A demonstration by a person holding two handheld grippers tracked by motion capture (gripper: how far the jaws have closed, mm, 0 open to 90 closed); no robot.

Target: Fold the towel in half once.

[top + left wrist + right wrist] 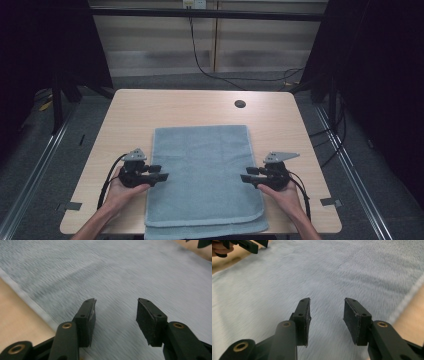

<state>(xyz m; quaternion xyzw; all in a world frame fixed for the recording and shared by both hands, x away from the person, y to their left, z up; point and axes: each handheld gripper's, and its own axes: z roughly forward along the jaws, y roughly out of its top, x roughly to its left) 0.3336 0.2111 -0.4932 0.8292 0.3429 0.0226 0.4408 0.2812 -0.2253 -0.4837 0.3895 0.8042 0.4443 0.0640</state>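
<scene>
A: Where's the towel (205,175)?
B: Flat on the table (150,107), folded, its near edge hanging over the front.
A: And the tools?
B: Left gripper (159,176) and right gripper (248,178) sit over its side edges, jaws apart, nothing pinched.
A: How will it handle?
B: Soft, light and floppy, I'd judge; pinch both layers at the corners so it doesn't sag

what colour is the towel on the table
Plain light blue-grey, no pattern. The towel shows best in the high view.

Fluffy terry-cloth towel (202,170) on seemingly matt wood table (150,107).
</scene>
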